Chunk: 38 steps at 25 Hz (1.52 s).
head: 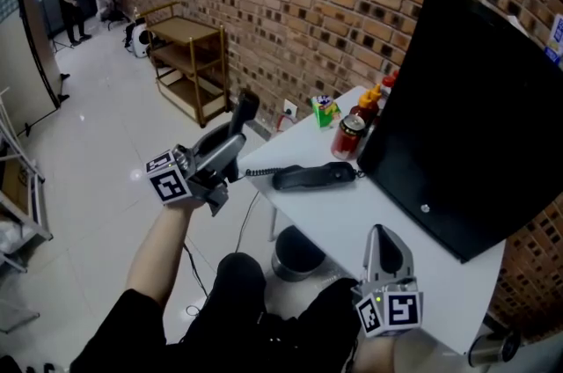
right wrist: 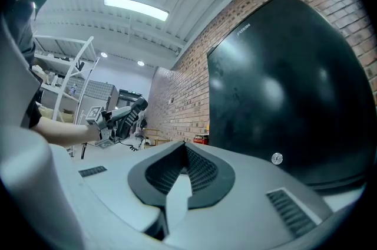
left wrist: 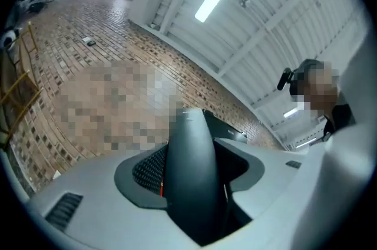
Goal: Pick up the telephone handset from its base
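Note:
My left gripper (head: 227, 149) is shut on the black telephone handset (head: 239, 118) and holds it in the air left of the white table (head: 413, 274), tilted upward. A coiled cord (head: 259, 172) runs from it to the black phone base (head: 312, 177) at the table's left edge. In the left gripper view the dark handset (left wrist: 188, 160) fills the gap between the jaws. My right gripper (head: 380, 236) rests near the table's front edge, its jaws together with nothing in them. The right gripper view shows the right gripper (right wrist: 178, 175) and, far left, the lifted handset (right wrist: 131, 112).
A large black monitor (head: 466, 98) stands on the table's right half. Behind the base are a red can (head: 349, 136), sauce bottles (head: 369, 103) and a small green box (head: 324, 110). A wooden cart (head: 189, 63) stands by the brick wall; a bin (head: 297, 252) sits under the table.

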Each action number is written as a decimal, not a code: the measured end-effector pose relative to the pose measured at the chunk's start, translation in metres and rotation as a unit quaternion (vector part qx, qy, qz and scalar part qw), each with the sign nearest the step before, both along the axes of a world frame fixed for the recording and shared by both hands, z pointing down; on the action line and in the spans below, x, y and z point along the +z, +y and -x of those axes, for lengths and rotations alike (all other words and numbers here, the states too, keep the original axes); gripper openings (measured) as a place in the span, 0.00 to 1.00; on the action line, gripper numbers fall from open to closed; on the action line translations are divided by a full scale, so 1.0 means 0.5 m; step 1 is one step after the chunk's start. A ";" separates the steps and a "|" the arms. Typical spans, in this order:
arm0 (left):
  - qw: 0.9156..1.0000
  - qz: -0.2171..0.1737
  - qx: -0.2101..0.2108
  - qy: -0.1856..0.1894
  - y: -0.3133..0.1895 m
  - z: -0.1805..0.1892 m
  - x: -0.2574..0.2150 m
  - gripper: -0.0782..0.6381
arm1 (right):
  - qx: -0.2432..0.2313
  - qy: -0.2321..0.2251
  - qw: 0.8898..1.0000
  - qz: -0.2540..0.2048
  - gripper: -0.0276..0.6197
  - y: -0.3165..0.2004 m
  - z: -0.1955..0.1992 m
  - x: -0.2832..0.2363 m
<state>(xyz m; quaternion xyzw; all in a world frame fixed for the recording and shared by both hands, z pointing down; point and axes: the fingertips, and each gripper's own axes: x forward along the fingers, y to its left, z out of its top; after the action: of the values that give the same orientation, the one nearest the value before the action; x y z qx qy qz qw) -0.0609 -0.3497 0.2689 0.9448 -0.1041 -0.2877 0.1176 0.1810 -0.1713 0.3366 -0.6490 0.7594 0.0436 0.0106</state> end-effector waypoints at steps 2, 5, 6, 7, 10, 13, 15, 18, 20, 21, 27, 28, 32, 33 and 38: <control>1.000 0.003 -0.001 0.019 -0.003 0.014 -0.006 0.46 | 0.000 0.001 1.000 0.000 0.06 0.002 0.000 -0.001; 0.999 -0.001 0.003 0.033 -0.003 0.018 -0.019 0.46 | 0.003 0.000 1.000 -0.004 0.06 0.007 -0.004 -0.004; 0.999 -0.003 0.005 0.038 -0.003 0.018 -0.023 0.46 | 0.004 0.000 1.000 -0.004 0.06 0.008 -0.006 -0.005; 0.999 -0.003 0.007 0.042 -0.003 0.018 -0.027 0.46 | 0.005 0.001 1.000 -0.003 0.06 0.009 -0.008 -0.005; 0.999 0.000 0.010 0.053 -0.003 0.021 -0.033 0.46 | 0.006 0.001 1.000 -0.004 0.06 0.011 -0.012 -0.005; 0.998 0.001 0.013 0.057 -0.002 0.023 -0.032 0.46 | 0.006 0.000 1.000 -0.005 0.06 0.012 -0.012 -0.005; 0.998 0.002 0.013 0.057 -0.001 0.025 -0.030 0.46 | 0.006 0.000 1.000 -0.005 0.06 0.013 -0.012 -0.006; 0.998 0.000 0.015 0.057 0.002 0.027 -0.032 0.46 | 0.007 0.000 1.000 -0.006 0.06 0.015 -0.012 -0.007; 0.998 -0.003 0.015 0.053 0.004 0.023 -0.034 0.46 | 0.008 0.000 1.000 -0.005 0.06 0.017 -0.013 -0.008; 0.999 -0.005 0.015 0.047 0.005 0.018 -0.033 0.46 | 0.008 0.000 1.000 -0.005 0.06 0.017 -0.014 -0.008; 0.999 -0.019 0.029 0.025 0.021 -0.007 -0.021 0.46 | 0.013 0.003 1.000 -0.004 0.06 0.019 -0.019 -0.009; 0.999 -0.019 0.034 0.030 0.022 -0.008 -0.023 0.46 | 0.014 0.002 1.000 -0.006 0.06 0.020 -0.021 -0.011; 0.998 -0.017 0.044 0.040 0.025 -0.008 -0.026 0.46 | 0.018 0.001 1.000 -0.013 0.06 0.025 -0.028 -0.015; 0.998 -0.018 0.045 0.041 0.026 -0.007 -0.026 0.46 | 0.019 0.001 1.000 -0.017 0.06 0.028 -0.028 -0.017; 0.998 -0.020 0.051 0.044 0.031 -0.008 -0.031 0.46 | 0.019 0.012 0.999 -0.024 0.06 0.036 -0.026 -0.024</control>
<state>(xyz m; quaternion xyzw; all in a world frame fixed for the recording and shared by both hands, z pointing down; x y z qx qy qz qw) -0.0568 -0.3341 0.2535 0.9375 -0.0445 -0.3244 0.1177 0.1942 -0.1534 0.3244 -0.6621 0.7460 0.0698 0.0157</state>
